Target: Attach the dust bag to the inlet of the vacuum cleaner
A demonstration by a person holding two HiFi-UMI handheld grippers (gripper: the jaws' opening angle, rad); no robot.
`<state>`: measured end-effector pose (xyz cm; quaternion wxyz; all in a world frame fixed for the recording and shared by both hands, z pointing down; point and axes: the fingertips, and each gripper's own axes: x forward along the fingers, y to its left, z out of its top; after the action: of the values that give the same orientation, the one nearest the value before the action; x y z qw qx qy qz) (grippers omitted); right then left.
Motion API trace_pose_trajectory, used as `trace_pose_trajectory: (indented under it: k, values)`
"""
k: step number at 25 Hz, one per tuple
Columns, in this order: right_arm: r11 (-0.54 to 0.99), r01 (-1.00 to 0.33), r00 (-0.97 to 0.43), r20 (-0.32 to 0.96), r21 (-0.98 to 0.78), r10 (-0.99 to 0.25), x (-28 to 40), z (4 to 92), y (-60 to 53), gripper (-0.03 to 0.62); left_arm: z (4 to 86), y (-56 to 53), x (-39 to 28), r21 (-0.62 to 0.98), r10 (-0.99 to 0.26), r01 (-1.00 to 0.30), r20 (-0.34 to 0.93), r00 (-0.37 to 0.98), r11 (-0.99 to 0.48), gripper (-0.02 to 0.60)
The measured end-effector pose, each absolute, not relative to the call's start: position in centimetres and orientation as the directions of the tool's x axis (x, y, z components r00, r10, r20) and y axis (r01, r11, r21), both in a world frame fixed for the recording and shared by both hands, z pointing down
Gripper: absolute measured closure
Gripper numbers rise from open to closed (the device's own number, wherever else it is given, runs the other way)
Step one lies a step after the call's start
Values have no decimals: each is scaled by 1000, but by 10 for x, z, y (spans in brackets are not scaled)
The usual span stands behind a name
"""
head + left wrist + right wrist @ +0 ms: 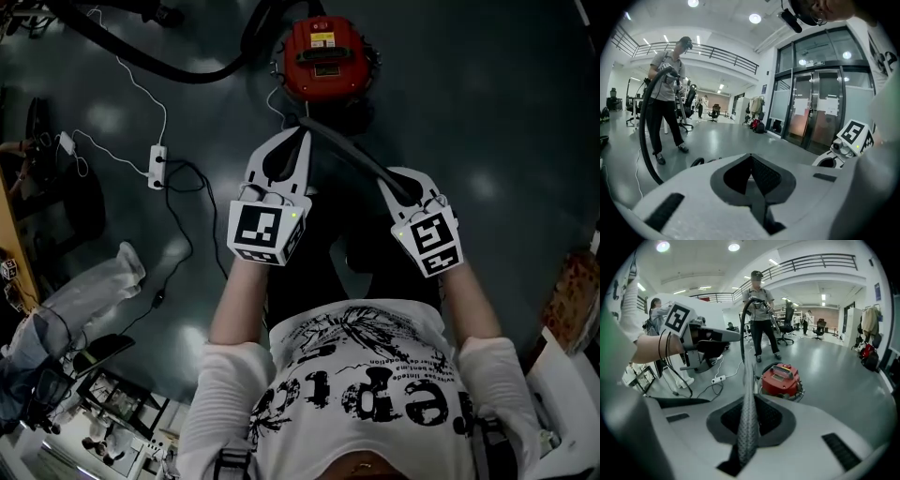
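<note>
The red vacuum cleaner [323, 56] stands on the dark floor straight ahead of me; it also shows in the right gripper view as the red vacuum cleaner [780, 379]. My right gripper [392, 183] is shut on a long dark woven strip of the dust bag [352, 155], which runs from its jaws up towards the vacuum. In its own view the strip [747, 418] stands edge-on between the closed jaws. My left gripper [302, 133] hovers beside it, nearer the vacuum, jaws shut with nothing visible between them.
A black hose [159, 56] curves across the floor at upper left. A white power strip [157, 164] with cables lies to the left, and a clear plastic bag [94, 286] further left. Another person [759, 310] with a hose stands behind the vacuum. Glass doors [820, 112] are off to one side.
</note>
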<state>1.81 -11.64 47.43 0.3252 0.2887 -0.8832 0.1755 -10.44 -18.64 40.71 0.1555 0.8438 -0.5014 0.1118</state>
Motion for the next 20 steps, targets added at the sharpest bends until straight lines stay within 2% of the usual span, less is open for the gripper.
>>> trace_pose_trajectory:
  k: [5,10,13,20]
  values:
    - [831,-555,-638,662,-43,-392,15,581,-118,572,507,-193,-106,96,-818,-874,318,480,-476,578]
    - [874,-481,-660,628,69,-412,12,659,-132,573,566,-217,-106,13,-791,-825,276,546,-565,578]
    - [894,-432,-673,619,115,-405,9,687,-136,573,588,-231,-112,-50,-793,-815,272,546,-578,578]
    - [917,-371,-685,624,145,-376,6,707,-149,572,626,-267,-138,-130,-829,-848,330,452,-514,578]
